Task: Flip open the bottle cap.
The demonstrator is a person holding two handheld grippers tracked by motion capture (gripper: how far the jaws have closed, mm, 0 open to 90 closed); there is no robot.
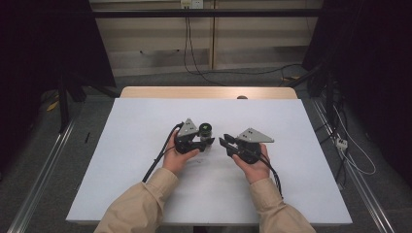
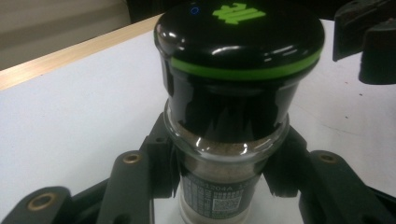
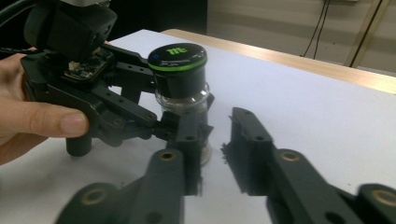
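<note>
Grinder jar [image 1: 206, 130] with the black cap and green ring sits upright pretty much in the middle of the white table [image 1: 145, 184], a bit closer to the far edge than the near one. Left tongs [image 1: 203, 142] are clamped on its clear glass neck, one pad each side, brownish powder visible inside plus a label with a QR code lower down. Right tongs [image 1: 224, 144] hang just to the right of the jar, not touching it, tips aimed at it. Their jaws stand only a little apart with nothing between them. In the right gripper view you can see a thumb [image 3: 56, 122] wrapped round the left tongs' body.
</note>
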